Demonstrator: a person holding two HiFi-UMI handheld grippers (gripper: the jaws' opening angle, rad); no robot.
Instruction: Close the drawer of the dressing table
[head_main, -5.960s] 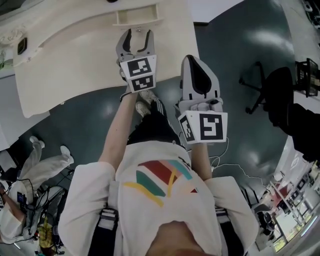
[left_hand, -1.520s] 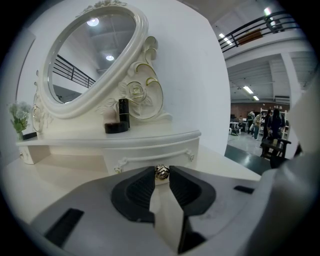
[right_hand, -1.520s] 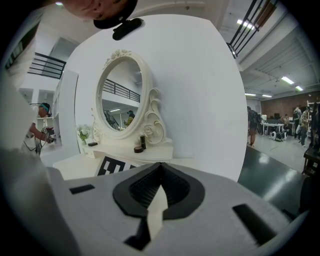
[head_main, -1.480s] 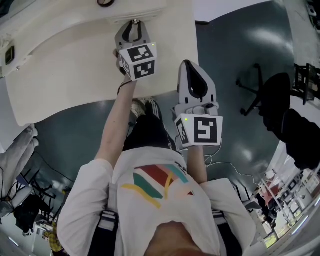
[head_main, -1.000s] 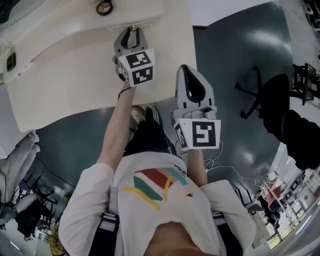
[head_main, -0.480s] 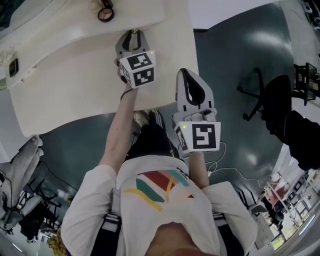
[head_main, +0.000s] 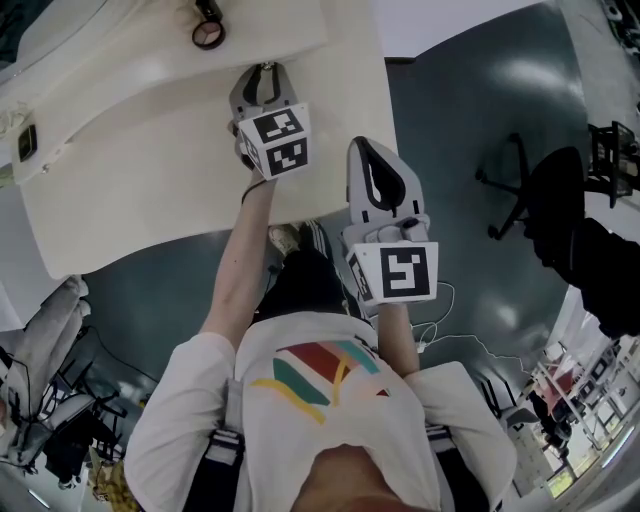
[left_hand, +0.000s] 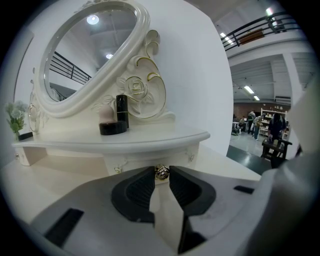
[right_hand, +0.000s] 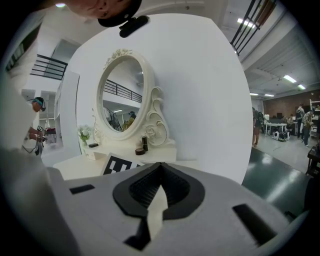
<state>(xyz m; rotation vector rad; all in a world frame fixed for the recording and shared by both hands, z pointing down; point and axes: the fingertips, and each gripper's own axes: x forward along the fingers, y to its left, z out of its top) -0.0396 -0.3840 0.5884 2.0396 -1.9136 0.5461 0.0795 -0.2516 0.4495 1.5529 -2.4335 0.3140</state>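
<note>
I have the left gripper (left_hand: 161, 178) clamped narrowly on the small metal knob (left_hand: 161, 171) of the drawer (left_hand: 142, 161). Both dark pads press the knob from either side. The drawer sits in the middle of the raised back tier of the dressing table (head_main: 150, 150). Its front lies just under the curved shelf edge and, as far as I can see, in line with the tier's face. In the head view the left gripper (head_main: 263, 72) reaches across the cream tabletop to the far side, with its tips at the tier's front.

The right gripper (right_hand: 161, 169) is empty, its jaws brought together at the tips. In the head view it (head_main: 366, 146) hangs over the near right corner of the table, nearer me than the left one and to its right, apart from the tabletop.

On the shelf above the drawer stand a black tube (left_hand: 122, 107) and a round black compact (left_hand: 112, 128), touching or just beside each other, in front of the carved base of the oval mirror (left_hand: 90, 50). A small plant (left_hand: 16, 114) stands far left on the shelf. An office chair (head_main: 520, 180) stands on the dark floor, well to the right.
</note>
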